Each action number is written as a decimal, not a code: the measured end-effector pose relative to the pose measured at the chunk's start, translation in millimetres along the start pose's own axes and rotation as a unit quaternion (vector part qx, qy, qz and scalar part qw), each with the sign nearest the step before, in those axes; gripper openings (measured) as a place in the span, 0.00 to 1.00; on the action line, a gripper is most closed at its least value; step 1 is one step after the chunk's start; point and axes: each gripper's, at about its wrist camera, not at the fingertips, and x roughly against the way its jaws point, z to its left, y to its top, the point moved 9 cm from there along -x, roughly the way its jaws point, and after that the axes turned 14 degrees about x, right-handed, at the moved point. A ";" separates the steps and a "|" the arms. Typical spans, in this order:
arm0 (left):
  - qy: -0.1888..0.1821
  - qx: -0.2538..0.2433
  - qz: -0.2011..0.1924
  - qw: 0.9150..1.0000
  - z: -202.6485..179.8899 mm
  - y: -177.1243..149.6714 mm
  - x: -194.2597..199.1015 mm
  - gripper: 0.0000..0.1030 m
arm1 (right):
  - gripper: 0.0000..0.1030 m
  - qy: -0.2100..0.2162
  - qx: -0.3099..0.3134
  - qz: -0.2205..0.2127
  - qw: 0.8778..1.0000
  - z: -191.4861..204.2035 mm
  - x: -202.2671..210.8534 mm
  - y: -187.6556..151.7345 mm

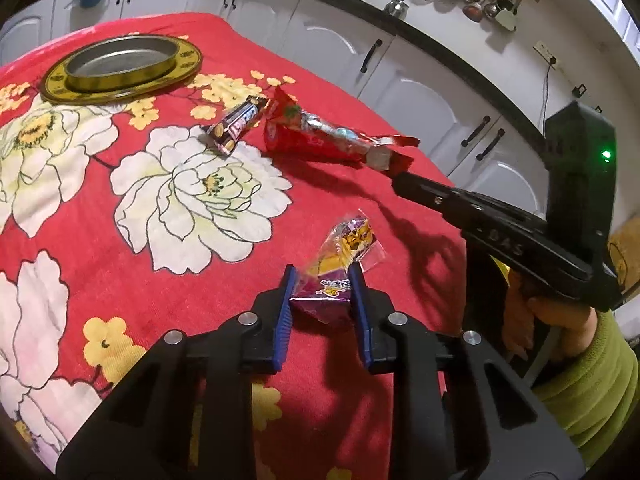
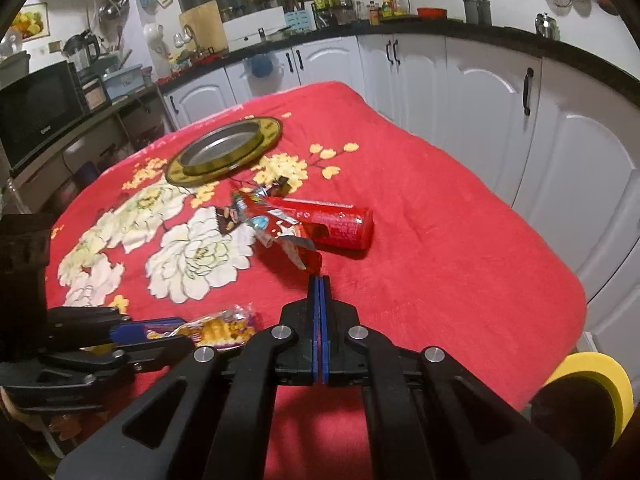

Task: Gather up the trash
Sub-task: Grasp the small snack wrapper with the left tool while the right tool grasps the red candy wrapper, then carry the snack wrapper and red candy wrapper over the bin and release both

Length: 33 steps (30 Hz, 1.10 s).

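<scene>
A: Where's the yellow-purple wrapper (image 1: 342,258)?
B: Near the counter's (image 1: 100,208) front edge, pinched between the left tool's (image 1: 322,286) blue pads; its long axis runs away toward the far right corner.
A: And the red wrapper (image 1: 320,138)?
B: Mid-counter, lying crosswise, its torn tail gripped by the closed right tool (image 2: 320,280). A dark candy bar wrapper (image 1: 238,124) lies beside it, before the gold-rimmed tin (image 1: 120,66).

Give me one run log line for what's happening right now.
phase: pickup | left gripper: shut on purple and yellow plastic snack wrapper | right gripper: shut on tail of long red foil wrapper
</scene>
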 end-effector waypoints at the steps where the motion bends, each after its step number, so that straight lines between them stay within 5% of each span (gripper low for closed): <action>1: -0.001 -0.001 -0.002 1.000 -1.4 1.0 1.0 0.19 | 0.01 0.000 0.000 -0.003 1.000 0.8 3.7 0.5; 18: -0.009 -0.057 -0.072 0.996 -54.5 8.7 43.9 0.18 | 0.01 -0.026 -0.016 -0.062 0.998 -12.7 91.4 -4.1; 33: -0.026 -0.106 -0.083 0.991 -115.3 -11.0 48.4 0.18 | 0.01 -0.067 -0.048 -0.075 0.994 -40.2 154.0 -41.7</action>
